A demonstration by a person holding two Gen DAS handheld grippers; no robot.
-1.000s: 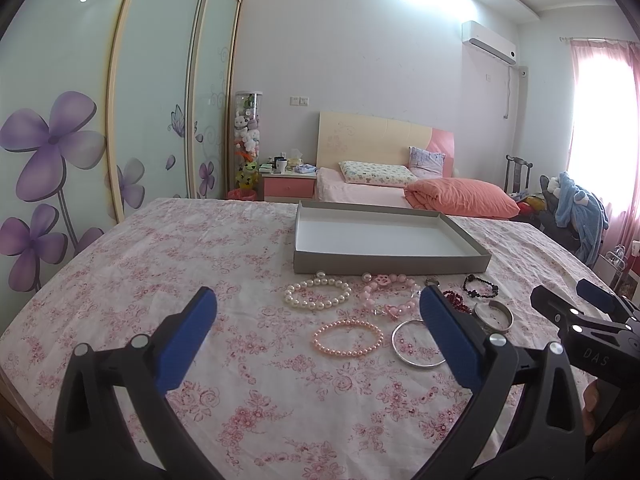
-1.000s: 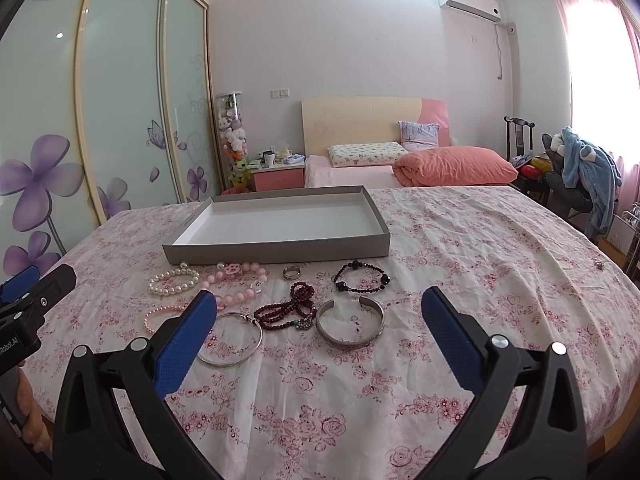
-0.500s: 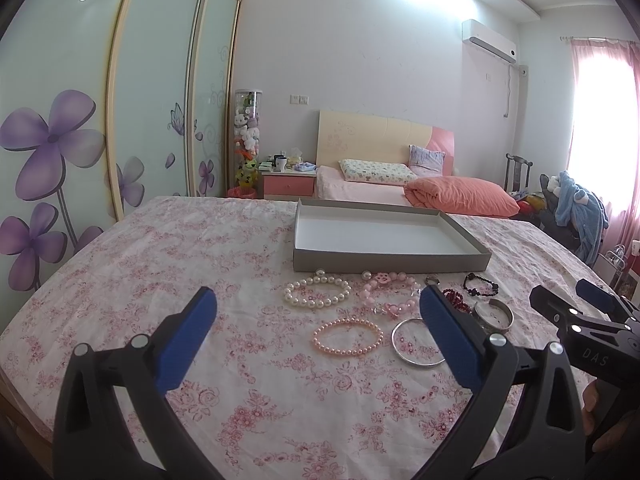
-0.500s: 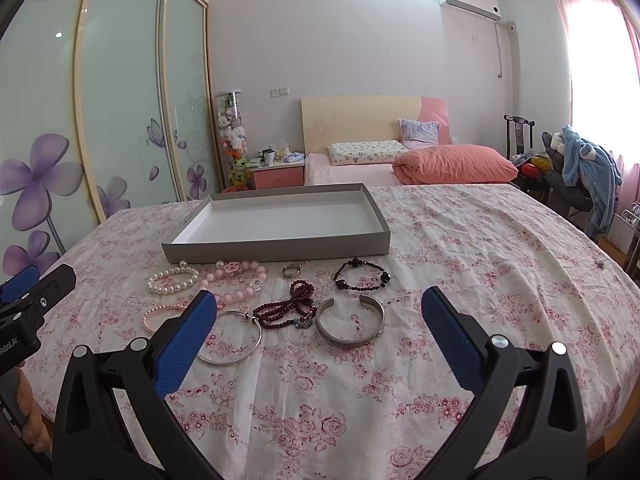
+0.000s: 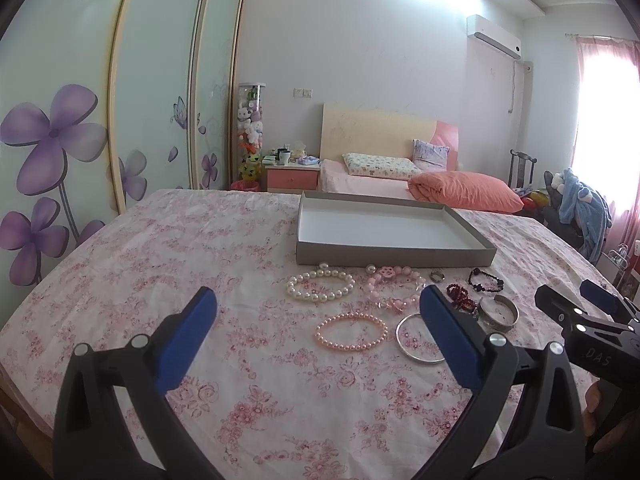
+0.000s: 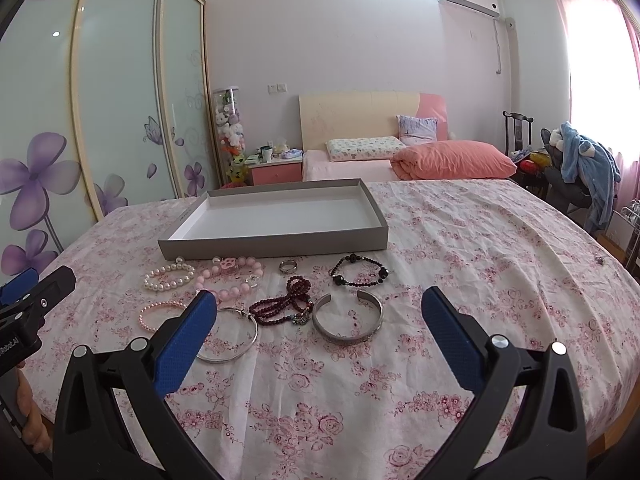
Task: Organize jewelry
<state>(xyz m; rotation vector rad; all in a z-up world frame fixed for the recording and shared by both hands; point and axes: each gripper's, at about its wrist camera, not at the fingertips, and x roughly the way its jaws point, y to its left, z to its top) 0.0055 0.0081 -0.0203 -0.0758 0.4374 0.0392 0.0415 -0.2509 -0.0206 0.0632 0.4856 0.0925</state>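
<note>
Floral tablecloth [image 5: 200, 248]; "DAS" on right gripper [image 5: 596, 312].

**A:** Is anything changing since one second ago?

**B:** Only a little. In the left wrist view the grey tray [image 5: 394, 255] and the white pearl bracelet [image 5: 310, 296] are creeping slightly upward in the picture. So the left hand-held gripper [image 5: 318, 296] is dipping a bit.

**A:** And on the right side?

**B:** The same small thing is happening there. The tray [image 6: 272, 246] and the silver cuff [image 6: 346, 337] are drifting up a touch, so the right hand-held gripper [image 6: 319, 298] is also easing downward.

**A:** Is it tilting or lowering?

**B:** I cannot tell which. The shift is very small.
</note>
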